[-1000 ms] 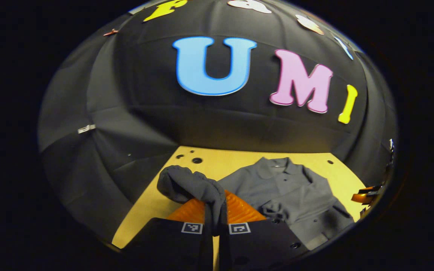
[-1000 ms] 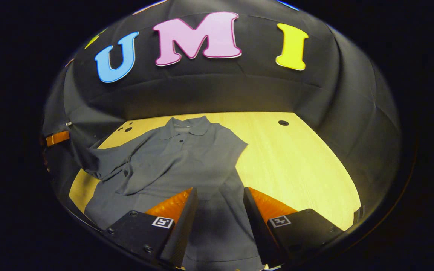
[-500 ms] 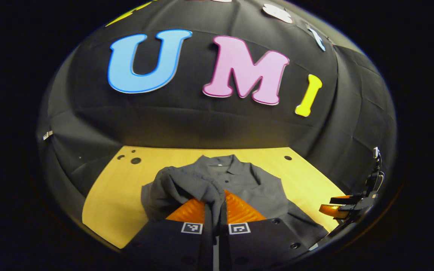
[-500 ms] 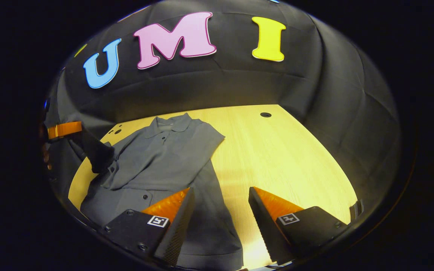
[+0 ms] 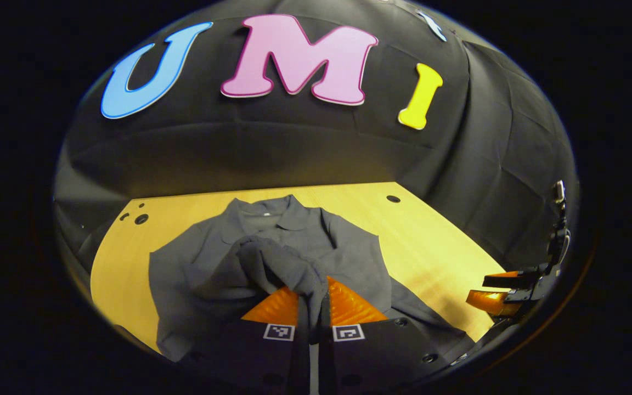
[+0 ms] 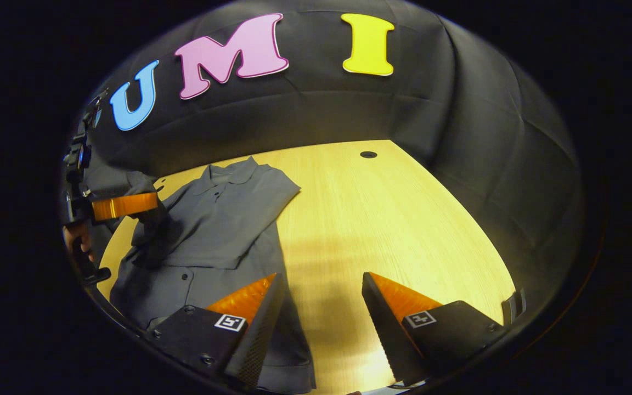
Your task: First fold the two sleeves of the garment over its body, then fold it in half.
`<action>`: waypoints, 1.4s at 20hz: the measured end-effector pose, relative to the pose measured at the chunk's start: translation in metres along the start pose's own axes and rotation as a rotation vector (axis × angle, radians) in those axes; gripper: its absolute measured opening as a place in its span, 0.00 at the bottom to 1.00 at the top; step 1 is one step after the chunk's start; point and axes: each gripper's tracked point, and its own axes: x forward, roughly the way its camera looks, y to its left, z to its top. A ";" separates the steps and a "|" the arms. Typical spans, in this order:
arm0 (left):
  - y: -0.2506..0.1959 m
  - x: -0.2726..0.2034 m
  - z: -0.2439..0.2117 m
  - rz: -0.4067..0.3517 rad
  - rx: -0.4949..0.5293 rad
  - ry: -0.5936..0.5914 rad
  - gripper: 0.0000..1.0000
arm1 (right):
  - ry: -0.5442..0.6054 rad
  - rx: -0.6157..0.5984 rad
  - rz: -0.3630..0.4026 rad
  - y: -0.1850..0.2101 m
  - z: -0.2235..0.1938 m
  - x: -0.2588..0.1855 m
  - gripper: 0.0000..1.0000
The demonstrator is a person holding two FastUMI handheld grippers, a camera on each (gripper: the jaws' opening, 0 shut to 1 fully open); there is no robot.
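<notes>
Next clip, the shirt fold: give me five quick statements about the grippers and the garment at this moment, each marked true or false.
1. The left gripper is shut on the sleeve. True.
2. The right gripper grips the shirt's hem. False: its fingers stand apart, holding nothing.
3. The shirt lies on a wooden table. True.
4. The shirt's collar points toward the booth wall. True.
5. The shirt is already folded in half. False: its body lies at full length.
</notes>
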 end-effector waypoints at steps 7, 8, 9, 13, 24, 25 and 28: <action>-0.027 0.050 -0.048 0.002 0.057 0.114 0.21 | 0.038 0.023 -0.006 -0.026 -0.010 0.007 0.89; -0.033 0.055 -0.053 -0.013 0.055 0.132 0.24 | 0.044 0.023 -0.005 -0.028 -0.012 0.007 0.89; -0.040 0.058 -0.058 -0.028 0.057 0.147 0.26 | 0.047 0.022 -0.005 -0.030 -0.013 0.008 0.89; -0.072 0.061 -0.064 -0.142 0.019 0.166 0.41 | 0.058 0.024 0.005 -0.030 -0.015 0.008 0.89; -0.058 -0.020 -0.047 -0.187 0.085 0.033 0.96 | 0.074 -0.002 0.064 0.001 -0.020 -0.010 0.94; -0.051 -0.030 -0.046 -0.179 0.082 0.026 0.96 | 0.078 -0.012 0.072 0.005 -0.021 -0.014 0.95; -0.021 -0.066 -0.051 -0.148 0.040 0.016 0.96 | 0.098 -0.047 0.093 0.015 -0.031 -0.027 0.99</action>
